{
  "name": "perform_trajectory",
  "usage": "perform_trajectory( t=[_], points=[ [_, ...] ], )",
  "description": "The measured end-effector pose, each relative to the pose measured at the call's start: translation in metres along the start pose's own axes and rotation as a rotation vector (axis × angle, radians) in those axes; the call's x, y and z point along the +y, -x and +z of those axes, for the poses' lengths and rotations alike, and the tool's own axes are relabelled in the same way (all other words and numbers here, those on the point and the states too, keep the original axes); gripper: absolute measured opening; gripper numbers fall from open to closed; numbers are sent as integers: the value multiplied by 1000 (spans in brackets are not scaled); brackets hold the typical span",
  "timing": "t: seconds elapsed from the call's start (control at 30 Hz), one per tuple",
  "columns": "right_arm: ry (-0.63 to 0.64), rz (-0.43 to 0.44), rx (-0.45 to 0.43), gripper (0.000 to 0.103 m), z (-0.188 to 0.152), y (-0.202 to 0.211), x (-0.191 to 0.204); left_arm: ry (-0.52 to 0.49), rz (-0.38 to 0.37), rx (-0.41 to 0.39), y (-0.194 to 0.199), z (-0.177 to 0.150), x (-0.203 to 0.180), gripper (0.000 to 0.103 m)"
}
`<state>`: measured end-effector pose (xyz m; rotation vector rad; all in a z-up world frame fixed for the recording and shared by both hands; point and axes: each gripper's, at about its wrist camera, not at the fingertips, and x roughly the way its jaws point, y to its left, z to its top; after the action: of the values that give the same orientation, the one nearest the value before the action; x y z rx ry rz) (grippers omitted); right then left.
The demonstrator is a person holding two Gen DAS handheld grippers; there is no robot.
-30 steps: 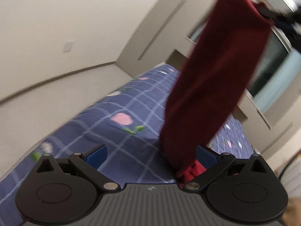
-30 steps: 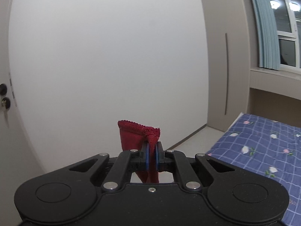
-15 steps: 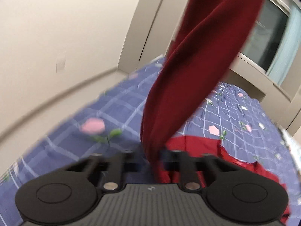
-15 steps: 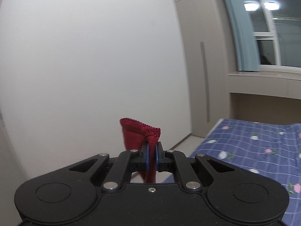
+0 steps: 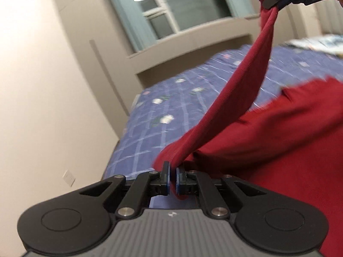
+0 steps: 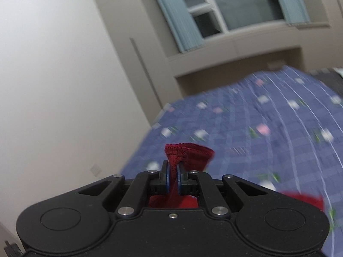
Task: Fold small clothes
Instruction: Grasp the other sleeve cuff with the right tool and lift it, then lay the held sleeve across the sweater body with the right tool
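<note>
The left gripper [image 5: 173, 172] had clamped shut on the red garment [image 5: 278, 132] and rolled; the right gripper [image 6: 173, 171], tilted toward the bed [image 6: 268, 128], pinched its hem, cloth stretched between.

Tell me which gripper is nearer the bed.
Left. The left gripper pinches the red garment low, just over the bed; the right gripper holds the other end higher up.
</note>
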<state>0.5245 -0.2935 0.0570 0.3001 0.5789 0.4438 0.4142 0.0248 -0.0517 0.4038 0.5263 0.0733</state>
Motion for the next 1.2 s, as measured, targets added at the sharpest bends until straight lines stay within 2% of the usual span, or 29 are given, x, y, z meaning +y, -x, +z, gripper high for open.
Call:
perform_trajectory(
  t=[0.13,0.2,0.23,0.27,0.3,0.37,0.5,0.7,0.83,0.93,1.0,1.07,1.2],
  points=[
    [-46,-47,36,6,-34,1,-27,9,-134,28,-2,-5,-4,7],
    [-66,-49,45,6,-45,4,-37,49,-193,47,-2,-8,0,16],
    [-68,-48,48,6,-50,5,-40,79,-224,57,-2,-8,6,18],
    [-66,-47,51,6,-54,5,-41,115,-254,68,-3,-11,14,28],
    [-63,-45,54,6,-56,10,-40,154,-283,78,-3,-12,21,47],
    [-51,-50,60,6,-62,11,-40,230,-325,88,-8,-13,37,65],
    [-37,-53,62,6,-75,17,-42,376,-385,131,-22,-19,81,70],
    [-42,-77,91,7,-100,21,-54,612,-364,197,-49,-18,128,75],
    [-56,-90,131,10,-117,25,-67,736,-382,257,-94,-13,142,76],
    [-66,-94,166,22,-126,29,-75,760,-407,301,-122,-7,137,73],
    [-72,-95,187,30,-131,32,-81,751,-417,319,-131,-3,130,62],
    [-73,-98,188,45,-134,37,-87,743,-420,334,-137,-1,125,55],
    [-64,-119,179,48,-128,39,-96,729,-407,336,-139,0,120,52]
  ],
)
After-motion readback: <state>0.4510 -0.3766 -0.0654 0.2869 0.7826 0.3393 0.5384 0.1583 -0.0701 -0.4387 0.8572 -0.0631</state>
